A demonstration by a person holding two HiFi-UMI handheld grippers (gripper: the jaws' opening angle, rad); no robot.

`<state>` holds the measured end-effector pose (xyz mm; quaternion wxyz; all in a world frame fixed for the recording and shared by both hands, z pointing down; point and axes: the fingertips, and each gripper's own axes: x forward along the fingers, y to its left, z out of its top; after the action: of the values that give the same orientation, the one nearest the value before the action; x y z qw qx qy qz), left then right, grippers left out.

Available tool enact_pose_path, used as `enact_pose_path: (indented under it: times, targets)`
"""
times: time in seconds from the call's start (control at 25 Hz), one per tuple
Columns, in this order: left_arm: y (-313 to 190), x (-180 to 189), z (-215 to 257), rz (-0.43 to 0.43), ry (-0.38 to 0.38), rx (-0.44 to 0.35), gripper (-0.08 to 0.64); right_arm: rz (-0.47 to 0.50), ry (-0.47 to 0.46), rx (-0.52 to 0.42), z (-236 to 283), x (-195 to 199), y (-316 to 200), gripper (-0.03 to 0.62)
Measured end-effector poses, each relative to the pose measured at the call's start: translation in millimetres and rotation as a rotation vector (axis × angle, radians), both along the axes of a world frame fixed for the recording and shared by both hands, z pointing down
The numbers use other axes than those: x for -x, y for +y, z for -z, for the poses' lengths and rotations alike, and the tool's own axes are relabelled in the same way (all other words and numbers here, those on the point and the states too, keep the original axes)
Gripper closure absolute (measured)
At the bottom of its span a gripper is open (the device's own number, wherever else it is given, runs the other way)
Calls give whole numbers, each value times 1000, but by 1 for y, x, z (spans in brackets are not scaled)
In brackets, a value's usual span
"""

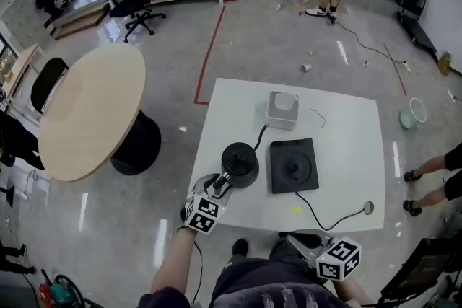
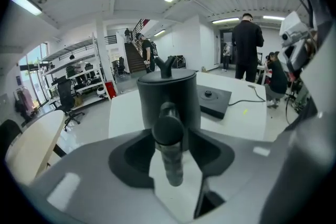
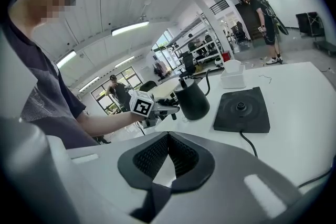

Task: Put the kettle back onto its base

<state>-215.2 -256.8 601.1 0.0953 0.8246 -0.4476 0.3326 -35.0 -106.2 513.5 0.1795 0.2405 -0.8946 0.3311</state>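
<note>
A black kettle (image 1: 240, 164) stands on the white table (image 1: 346, 133), left of its flat black base (image 1: 294, 165). My left gripper (image 1: 219, 186) reaches it from the near side. In the left gripper view the kettle (image 2: 168, 94) fills the middle, and the left gripper (image 2: 168, 131) is shut on its upright handle. The base (image 2: 212, 99) lies behind and to the right. My right gripper (image 1: 299, 240) hovers at the table's front edge. In its own view the right gripper (image 3: 168, 136) is shut and holds nothing, with the kettle (image 3: 191, 99) and base (image 3: 242, 109) ahead.
A white box (image 1: 282, 109) with a cord sits behind the base. The base's cable (image 1: 325, 216) runs to a hole near the front right corner. A round wooden table (image 1: 90, 108) stands to the left. A person's legs (image 1: 433, 169) show at the right.
</note>
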Motion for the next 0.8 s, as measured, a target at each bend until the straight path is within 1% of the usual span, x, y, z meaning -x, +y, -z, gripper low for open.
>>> enact_pose_path:
  times: [0.08,0.16,0.24,0.36,0.48,0.64,0.8]
  targets:
    - [2,0,-3,-14,5,9,391,4,18,3,1,1,5,597]
    - [2,-2,-3,-33,41,19,452,-4,30,-1,2,-1,4,597]
    - [-1,-4,-3,-39,89,31,488,-17,34,-10,3,-4,-1,597]
    - [-7,-6,-6,-34,136,51,492,-35,36,-21,-1,-8,-7,597]
    - [-12,-6,-7,-24,167,55,494,-44,32,-22,-3,-7,-8,597]
    - [-11,-5,4,-11,228,58,497,-51,50,-39,-9,-8,-6,597]
    - [-8,-10,22,-10,303,43,497,-48,41,-45,-8,-10,-6,597]
